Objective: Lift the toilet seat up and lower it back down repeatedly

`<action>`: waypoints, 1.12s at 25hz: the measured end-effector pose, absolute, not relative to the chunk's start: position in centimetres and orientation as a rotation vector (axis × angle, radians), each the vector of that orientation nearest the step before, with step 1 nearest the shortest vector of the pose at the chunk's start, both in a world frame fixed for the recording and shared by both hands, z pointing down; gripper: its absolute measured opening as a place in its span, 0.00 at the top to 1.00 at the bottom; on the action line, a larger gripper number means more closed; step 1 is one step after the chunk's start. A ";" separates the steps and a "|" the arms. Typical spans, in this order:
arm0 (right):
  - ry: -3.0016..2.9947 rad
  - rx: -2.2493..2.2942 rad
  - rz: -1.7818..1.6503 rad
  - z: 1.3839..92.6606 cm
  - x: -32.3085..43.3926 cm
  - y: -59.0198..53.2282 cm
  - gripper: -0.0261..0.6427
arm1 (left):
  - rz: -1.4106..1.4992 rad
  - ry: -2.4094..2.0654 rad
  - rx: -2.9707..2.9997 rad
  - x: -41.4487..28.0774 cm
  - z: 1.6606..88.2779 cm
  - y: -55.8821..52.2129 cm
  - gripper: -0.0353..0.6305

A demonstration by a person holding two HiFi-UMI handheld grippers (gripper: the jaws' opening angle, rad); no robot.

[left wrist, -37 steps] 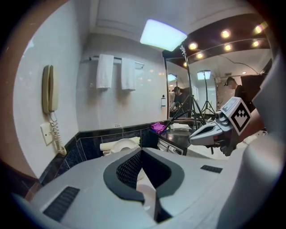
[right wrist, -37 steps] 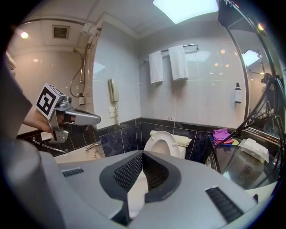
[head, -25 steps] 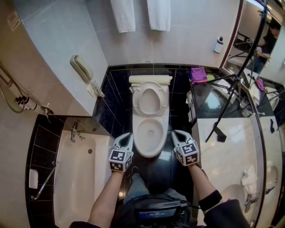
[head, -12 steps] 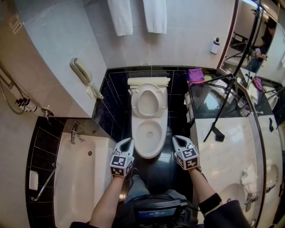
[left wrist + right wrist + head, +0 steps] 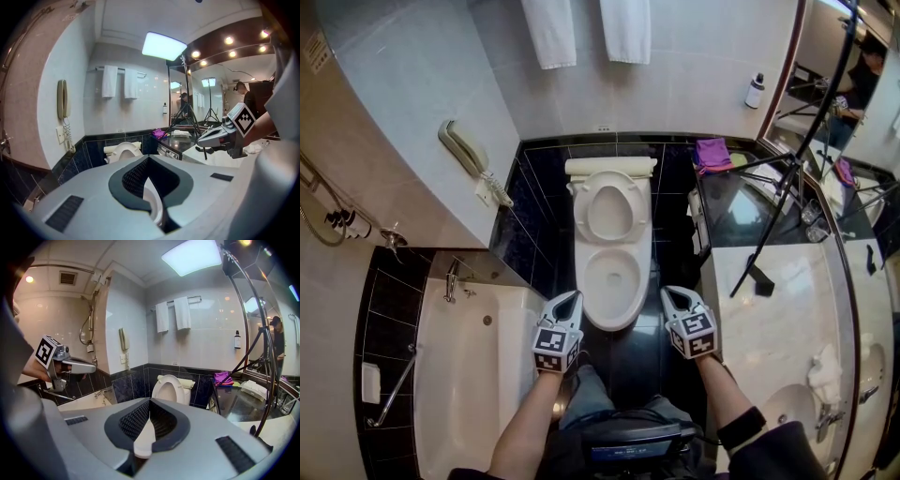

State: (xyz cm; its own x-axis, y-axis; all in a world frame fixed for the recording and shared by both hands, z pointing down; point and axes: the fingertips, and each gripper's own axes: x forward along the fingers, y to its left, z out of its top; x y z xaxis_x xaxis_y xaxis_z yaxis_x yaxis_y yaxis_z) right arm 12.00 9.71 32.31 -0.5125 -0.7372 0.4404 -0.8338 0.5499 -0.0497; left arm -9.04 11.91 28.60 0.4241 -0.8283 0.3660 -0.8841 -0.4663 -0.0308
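The left forearm and right forearm reach up from the bottom edge of the head view, roughly parallel, with each gripper tipped slightly downward. The left gripper sits just left of the toilet bowl and the right gripper just right of it. Both claws are closed with nothing clamped. The toilet seat is at frame centre, above the bowl, raised and leaning back toward the tank. Its oval's long axis runs top to bottom, and its opening faces the person.
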 end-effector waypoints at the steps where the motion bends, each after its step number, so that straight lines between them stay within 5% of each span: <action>1: -2.416 1.284 0.363 32.5 11.8 9.5 0.93 | 0.503 -1.515 2.504 -9.1 28.9 11.7 0.97; 12: -2.350 1.263 0.289 34.3 7.8 2.1 0.93 | 0.560 -1.388 2.523 -9.6 33.3 4.5 0.97; 28: -2.215 1.188 0.060 37.9 -0.2 -20.2 0.73 | 0.583 -1.241 2.549 -11.3 41.0 -11.3 0.97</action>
State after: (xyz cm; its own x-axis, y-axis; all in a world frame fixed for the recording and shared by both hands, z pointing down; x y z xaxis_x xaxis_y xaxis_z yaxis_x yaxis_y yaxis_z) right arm -0.23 -20.22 37.93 -0.4059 -0.7392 0.5375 -0.7673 0.5951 0.2390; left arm -11.28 -11.29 41.02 0.5579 -0.6948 0.4539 -0.7931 -0.6074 0.0452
